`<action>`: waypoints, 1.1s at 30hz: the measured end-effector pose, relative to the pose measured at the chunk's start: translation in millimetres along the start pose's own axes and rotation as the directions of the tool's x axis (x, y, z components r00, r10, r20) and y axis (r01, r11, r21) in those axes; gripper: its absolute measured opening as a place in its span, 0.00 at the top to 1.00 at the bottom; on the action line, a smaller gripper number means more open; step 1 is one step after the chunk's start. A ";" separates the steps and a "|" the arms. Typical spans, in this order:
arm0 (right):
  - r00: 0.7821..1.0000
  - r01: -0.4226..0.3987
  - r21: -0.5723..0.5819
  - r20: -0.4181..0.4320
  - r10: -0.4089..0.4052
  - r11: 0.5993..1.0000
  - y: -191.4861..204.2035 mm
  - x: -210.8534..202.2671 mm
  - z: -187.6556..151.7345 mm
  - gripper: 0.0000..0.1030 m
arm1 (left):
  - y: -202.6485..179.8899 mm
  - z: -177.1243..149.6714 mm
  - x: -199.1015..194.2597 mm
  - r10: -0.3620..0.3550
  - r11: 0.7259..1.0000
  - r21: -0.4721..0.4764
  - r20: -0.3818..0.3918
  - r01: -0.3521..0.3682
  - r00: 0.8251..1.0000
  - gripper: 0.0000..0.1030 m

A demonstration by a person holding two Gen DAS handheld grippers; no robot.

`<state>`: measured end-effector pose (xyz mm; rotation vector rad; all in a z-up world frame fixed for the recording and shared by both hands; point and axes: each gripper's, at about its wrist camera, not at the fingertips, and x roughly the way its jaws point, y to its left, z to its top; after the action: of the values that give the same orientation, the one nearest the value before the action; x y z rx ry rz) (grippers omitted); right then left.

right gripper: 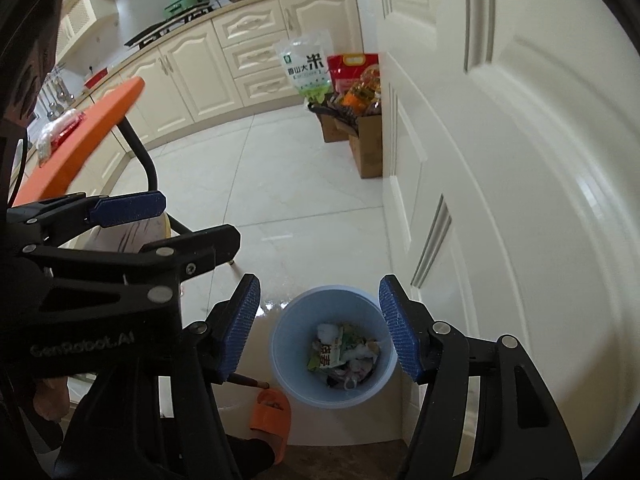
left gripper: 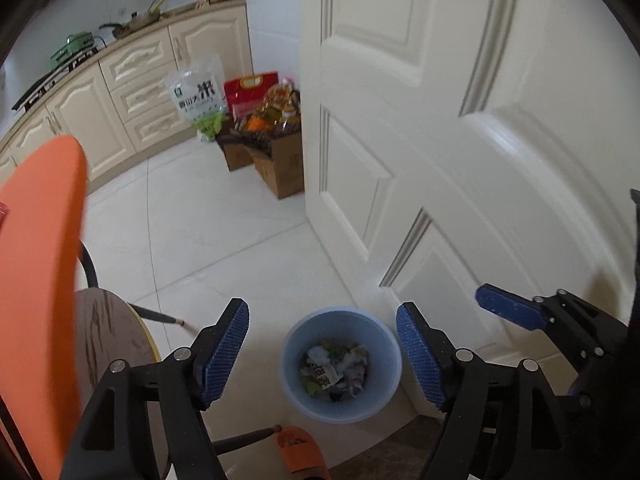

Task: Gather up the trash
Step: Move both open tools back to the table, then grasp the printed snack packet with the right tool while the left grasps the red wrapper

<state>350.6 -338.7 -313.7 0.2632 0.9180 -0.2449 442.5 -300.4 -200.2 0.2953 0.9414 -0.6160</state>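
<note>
While both grippers hang over the blue bin, my left gripper gapes empty. My right gripper is released too, above the trash.

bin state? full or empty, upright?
Upright, partly filled. The blue bin stands on the floor with its rim up; crumpled wrappers and paper cover its bottom, well below the rim.

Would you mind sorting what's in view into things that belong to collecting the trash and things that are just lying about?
Belongs to the job:
- blue bin
- wrappers and scraps in it
- left gripper, open
- right gripper, open

Just lying about:
- rice bag
- cardboard boxes
- orange slipper
- green pot
</note>
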 end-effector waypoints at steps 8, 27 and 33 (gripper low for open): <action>0.996 -0.018 -0.072 0.085 0.024 0.997 41.4 -37.2 28.0 0.40 | 30.2 -10.4 -84.3 0.036 0.998 -0.063 0.124 -0.028 0.992 0.29; 0.958 -0.218 -0.553 0.037 0.285 0.804 318.9 1.2 129.3 0.32 | 279.7 -83.1 -225.9 0.381 0.822 -0.516 0.183 -0.241 0.906 0.08; 0.945 -0.300 -0.606 -0.082 0.317 0.737 378.5 57.6 137.8 0.36 | 317.7 -101.6 -214.0 0.323 0.762 -0.619 0.111 -0.189 0.940 0.08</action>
<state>607.7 -33.2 -235.2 -0.1985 0.8643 0.3675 476.0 78.7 -89.5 -0.2144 0.8223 -0.0636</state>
